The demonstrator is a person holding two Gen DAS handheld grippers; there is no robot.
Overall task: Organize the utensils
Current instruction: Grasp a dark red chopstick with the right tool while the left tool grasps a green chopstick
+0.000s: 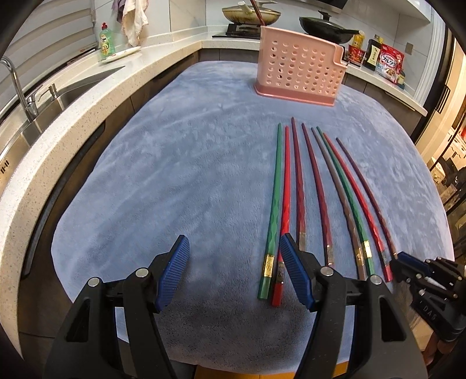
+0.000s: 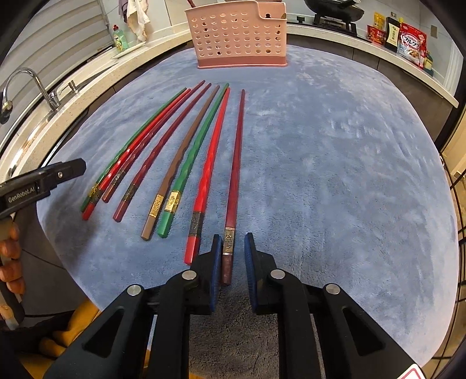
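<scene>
Several chopsticks in green, red, maroon and brown lie side by side on the blue cloth [image 1: 174, 175], tips toward a pink perforated utensil holder [image 1: 300, 70], also in the right wrist view [image 2: 238, 35]. My left gripper [image 1: 234, 250] is open and empty; its right finger sits just beside the leftmost green chopstick [image 1: 275, 192] and red chopstick [image 1: 285, 189]. My right gripper [image 2: 231, 247] is open, its fingers on either side of the handle end of the rightmost dark maroon chopstick [image 2: 236, 163], not closed on it. The right gripper also shows in the left wrist view [image 1: 407, 262].
A sink with faucet [image 1: 17, 84] and a speckled counter [image 1: 87, 116] lie to the left. A dish soap bottle [image 1: 106, 40], stove with pans [image 1: 250, 14] and food packages [image 1: 390, 61] stand behind the cloth.
</scene>
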